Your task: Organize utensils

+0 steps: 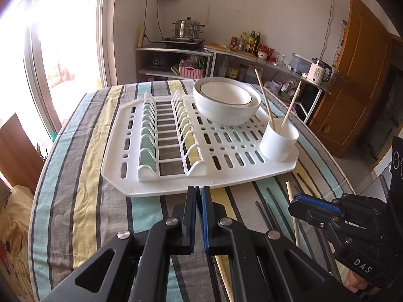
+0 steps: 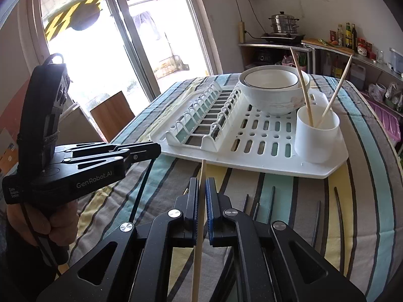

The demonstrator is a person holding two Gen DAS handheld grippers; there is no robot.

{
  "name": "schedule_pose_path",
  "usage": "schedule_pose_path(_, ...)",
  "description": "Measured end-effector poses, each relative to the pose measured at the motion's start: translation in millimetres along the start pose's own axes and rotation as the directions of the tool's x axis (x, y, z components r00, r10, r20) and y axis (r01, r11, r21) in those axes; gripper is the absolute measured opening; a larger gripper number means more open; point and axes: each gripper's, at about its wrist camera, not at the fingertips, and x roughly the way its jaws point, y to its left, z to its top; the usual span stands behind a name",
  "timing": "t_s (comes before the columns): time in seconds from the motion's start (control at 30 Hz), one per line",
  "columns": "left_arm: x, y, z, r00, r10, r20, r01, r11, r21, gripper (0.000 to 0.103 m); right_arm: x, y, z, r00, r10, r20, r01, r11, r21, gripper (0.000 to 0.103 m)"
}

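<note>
My left gripper (image 1: 199,189) is shut, and in the right wrist view it (image 2: 157,149) pinches a thin dark chopstick (image 2: 141,189) that hangs from its tip above the striped tablecloth. A wooden chopstick (image 2: 200,221) is clamped in my right gripper (image 2: 201,181), running back between its fingers. From the left wrist view the right gripper (image 1: 292,201) holds that stick (image 1: 293,214) just right of mine. A white cup (image 1: 278,141) on the drying rack (image 1: 176,190) contains two wooden chopsticks. Several dark chopsticks (image 2: 270,201) lie on the cloth in front of the rack.
Two nested white bowls (image 1: 226,100) sit on the rack behind the cup. The rack's plate slots (image 1: 171,130) stand on its left half. The round table's edge (image 1: 335,166) drops off on the right. Shelves with a steamer pot (image 1: 187,29), bottles and a kettle line the back wall.
</note>
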Motion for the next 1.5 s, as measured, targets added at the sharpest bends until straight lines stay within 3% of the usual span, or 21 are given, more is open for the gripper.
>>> schedule_pose_path(0.23,-57,-4,11,0.992,-0.001,0.125,-0.001,1.0,0.017,0.003,-35,3,15,0.995,0.007,0.096,-0.006,1.0,-0.012,0.005)
schedule_pose_path(0.73,-112,-18,18,0.975,0.006,0.224,-0.014,0.999,0.033,0.002,-73,-1,20,0.984,-0.015,0.177,0.019,1.0,-0.021,0.005)
schedule_pose_path(1.07,-122,-34,39,0.967,-0.025,0.255,0.014,0.999,0.045,0.001,-92,-16,31,0.973,-0.056,0.225,0.062,0.998,-0.021,0.005)
schedule_pose_path(1.3,-108,-59,71,0.967,-0.066,0.248,0.049,0.996,0.076,0.0,-104,-39,48,0.959,-0.119,0.259,0.121,0.993,0.005,0.005)
schedule_pose_path(1.5,-89,-69,86,0.97,-0.057,0.238,0.039,0.996,0.08,0.0,-112,-57,52,0.949,-0.149,0.278,0.146,0.989,0.032,0.005)
